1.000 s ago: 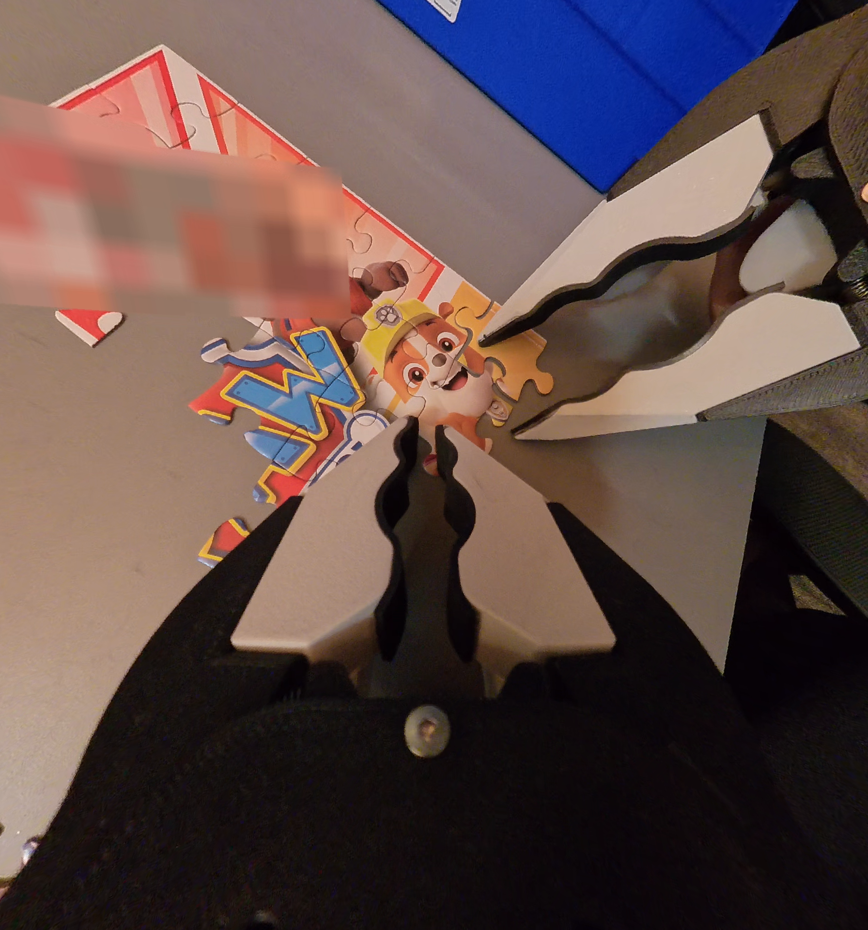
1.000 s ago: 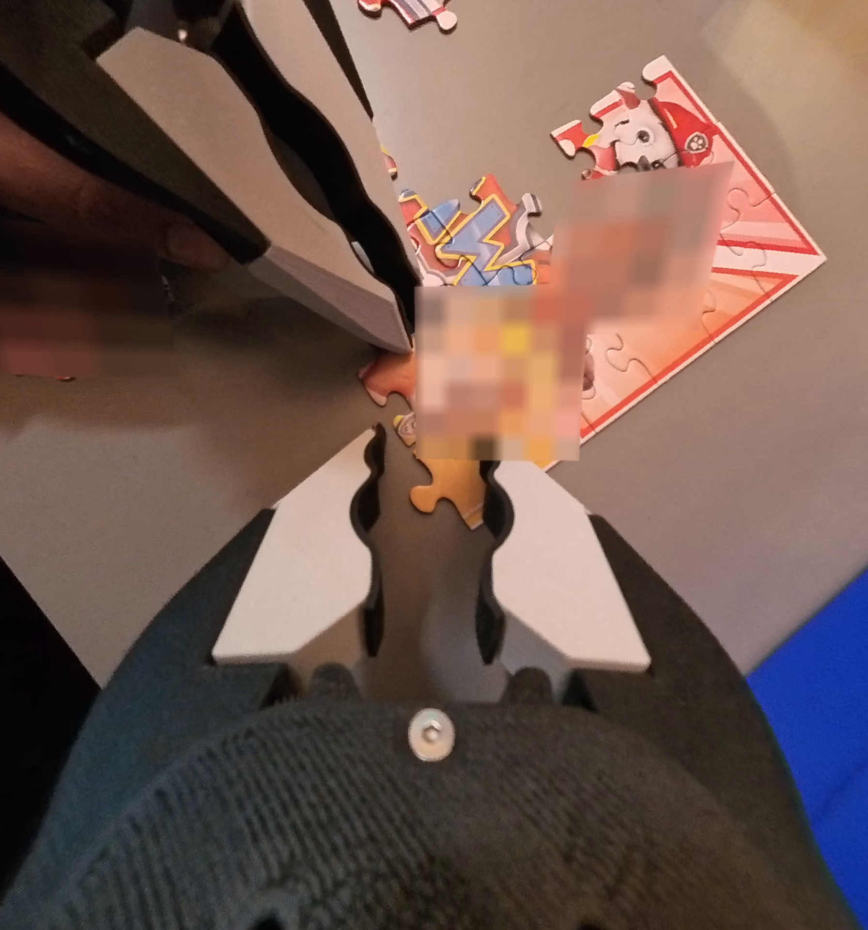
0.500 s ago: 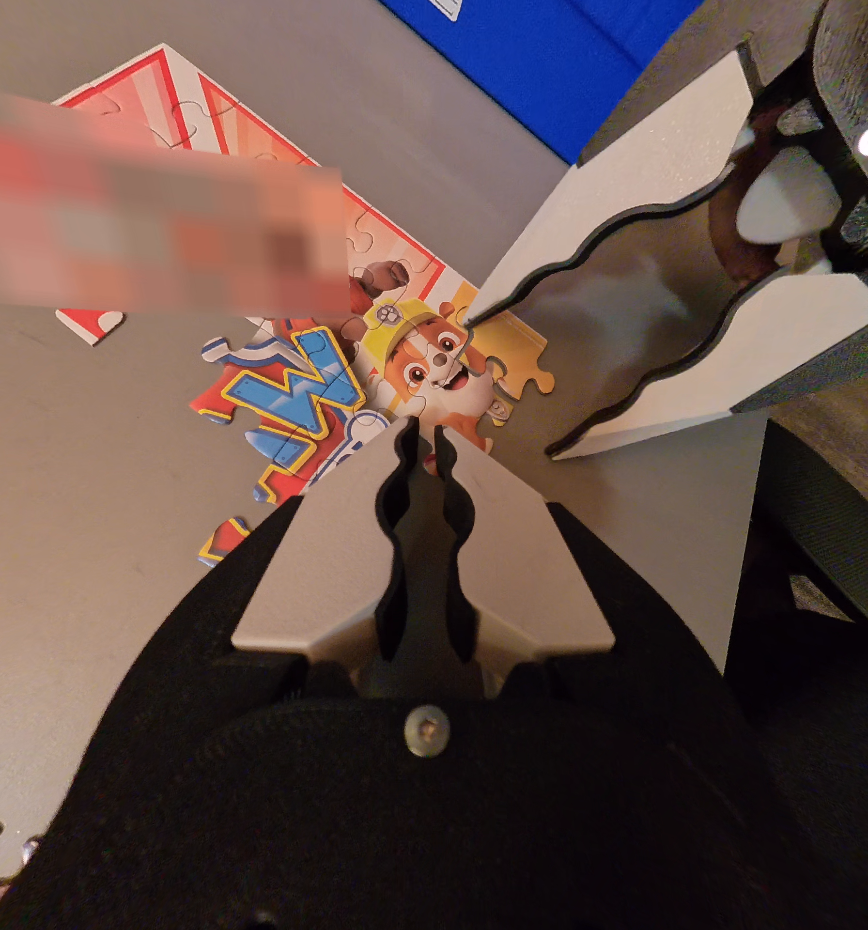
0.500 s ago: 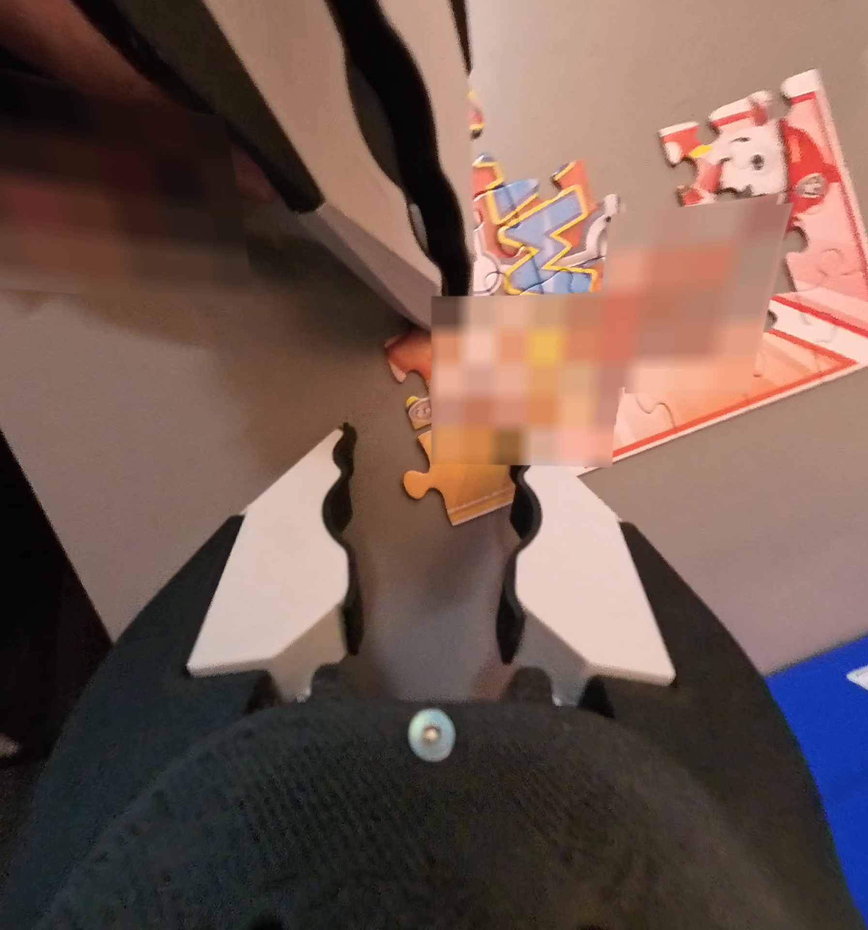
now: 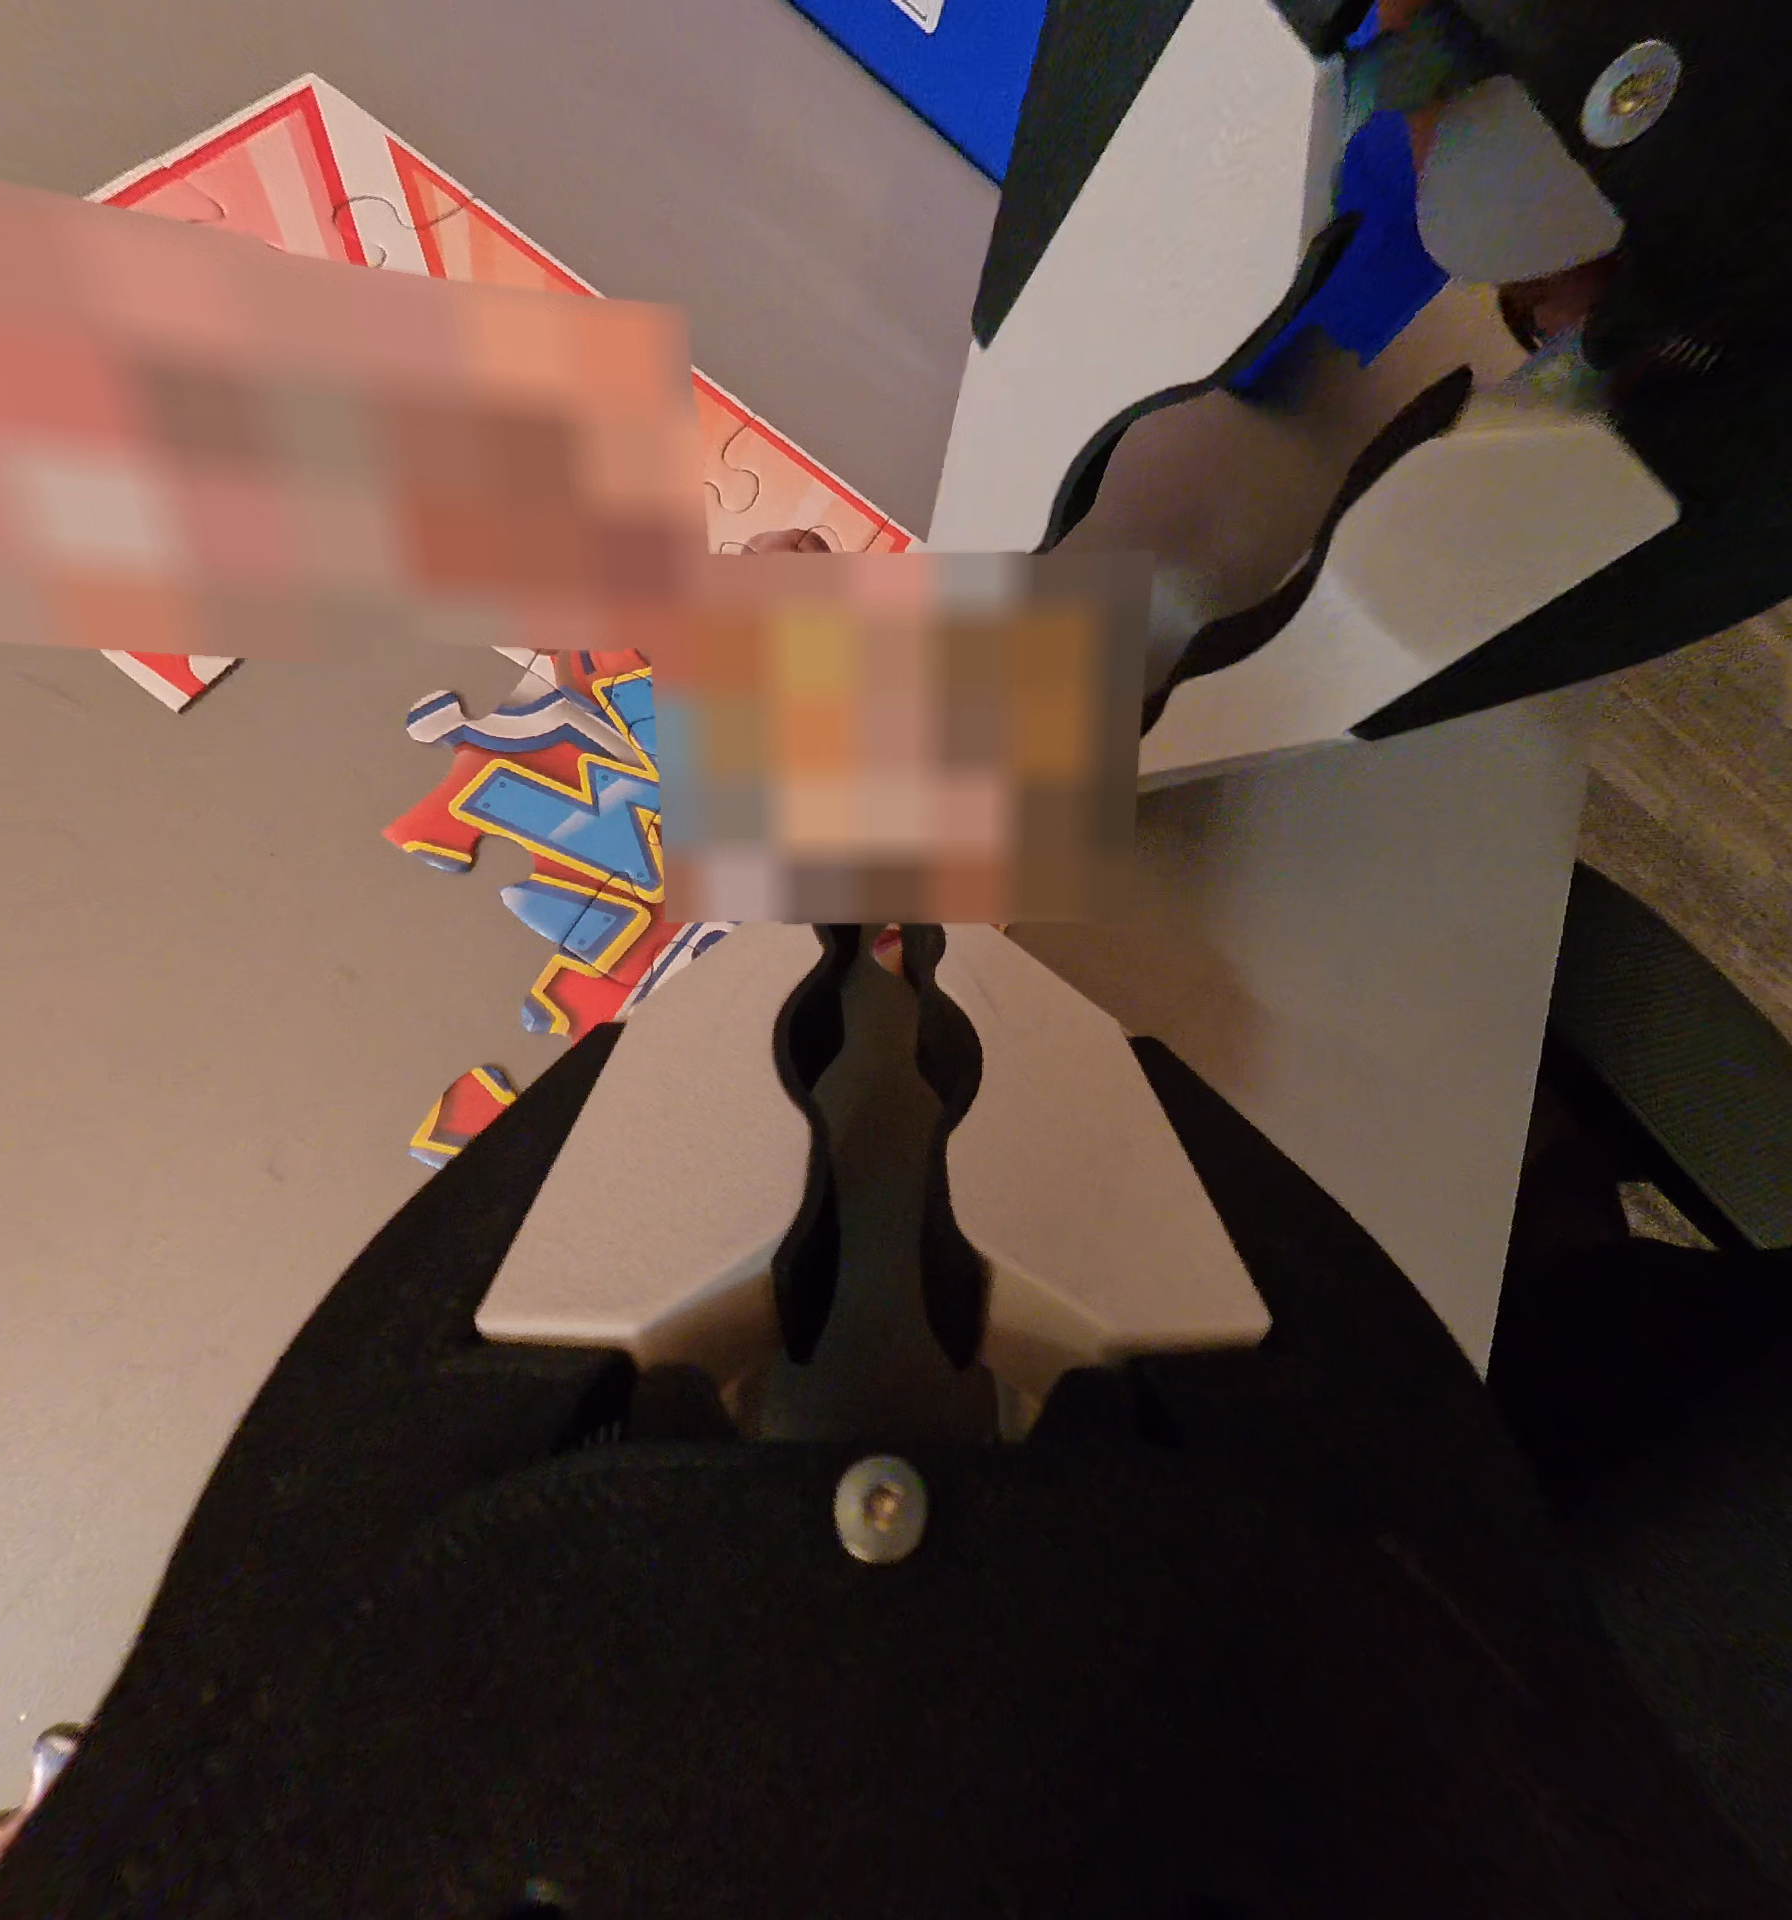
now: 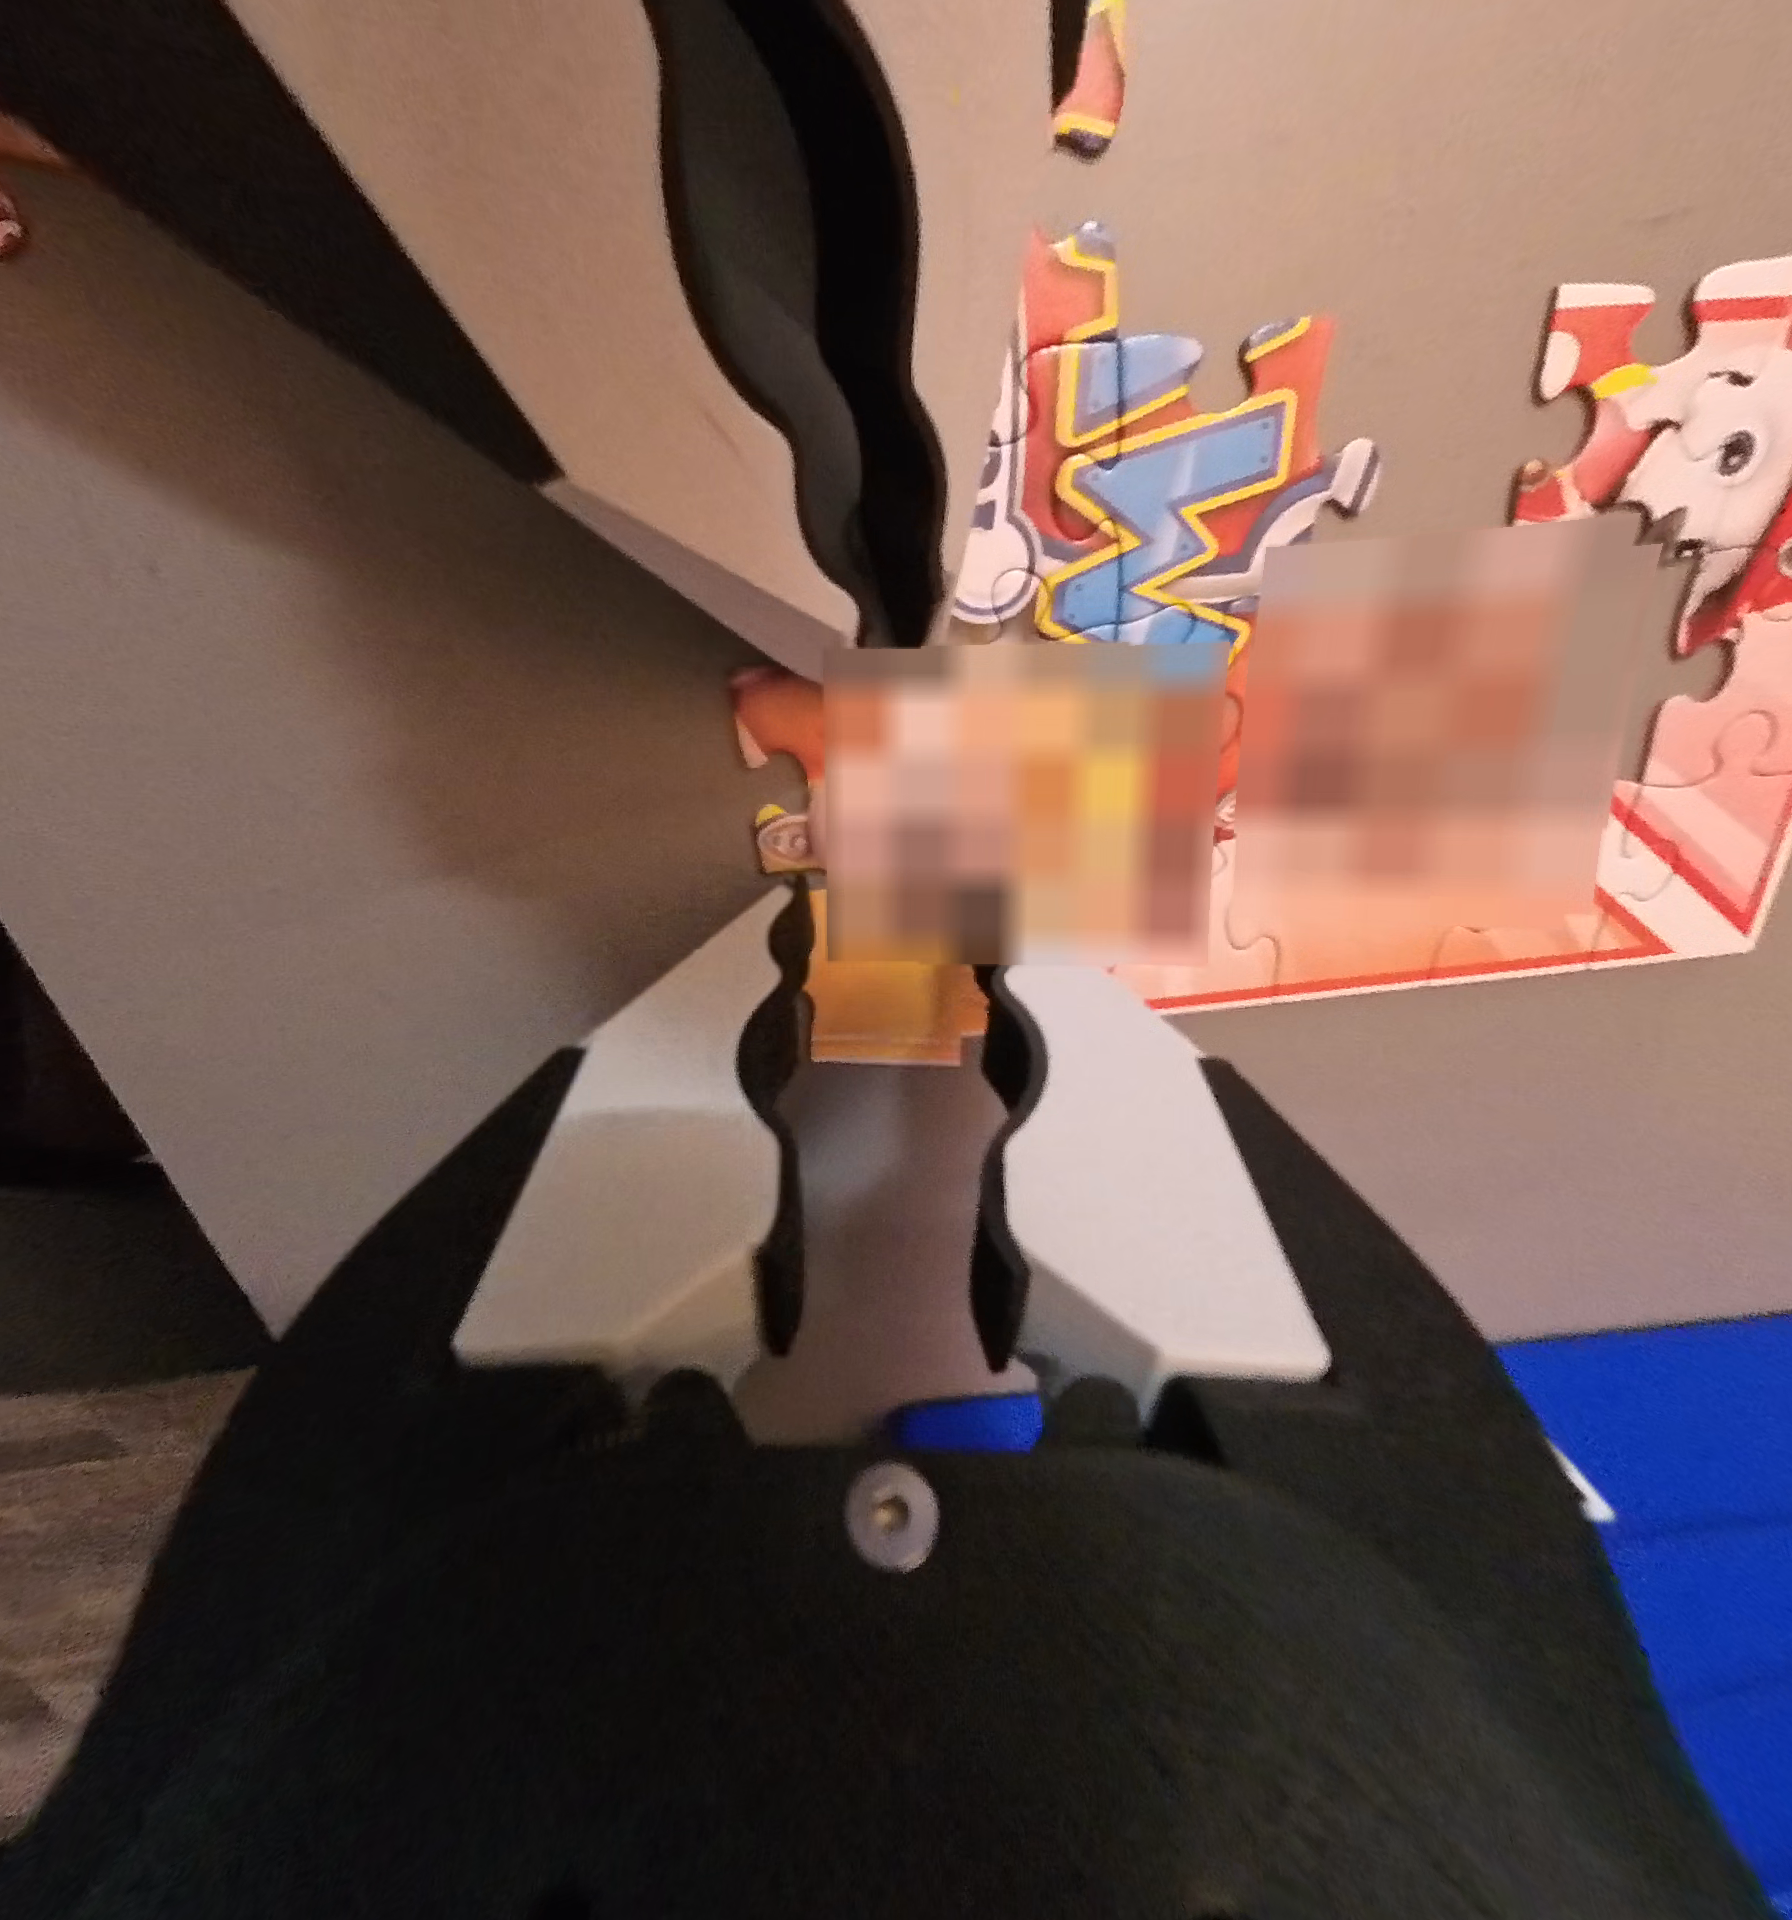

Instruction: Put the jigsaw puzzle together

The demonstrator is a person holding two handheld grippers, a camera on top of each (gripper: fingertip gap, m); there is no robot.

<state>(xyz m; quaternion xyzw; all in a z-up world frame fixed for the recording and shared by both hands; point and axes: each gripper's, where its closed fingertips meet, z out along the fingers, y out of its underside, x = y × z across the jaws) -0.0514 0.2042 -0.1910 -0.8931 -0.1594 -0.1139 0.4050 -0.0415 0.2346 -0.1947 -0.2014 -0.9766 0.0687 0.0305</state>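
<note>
— Grey counter (image 6: 1391, 1143) fills both views, a blue surface (image 6: 1702, 1558) at the lower right. We see the right gripper (image 6: 887, 987) with its fingers closed on the orange puzzle piece (image 6: 892, 1023), both pads against its edges, low in the centre.

— We'd keep that piece flat and ease it squarely toward the joined puzzle (image 6: 1494, 914), while the left gripper (image 5: 876, 940), fingers nearly together, sits at the puzzle's near edge.

— Mosaic patches hide the middle; we can't tell whether the left fingers pinch or merely press anything.
</note>
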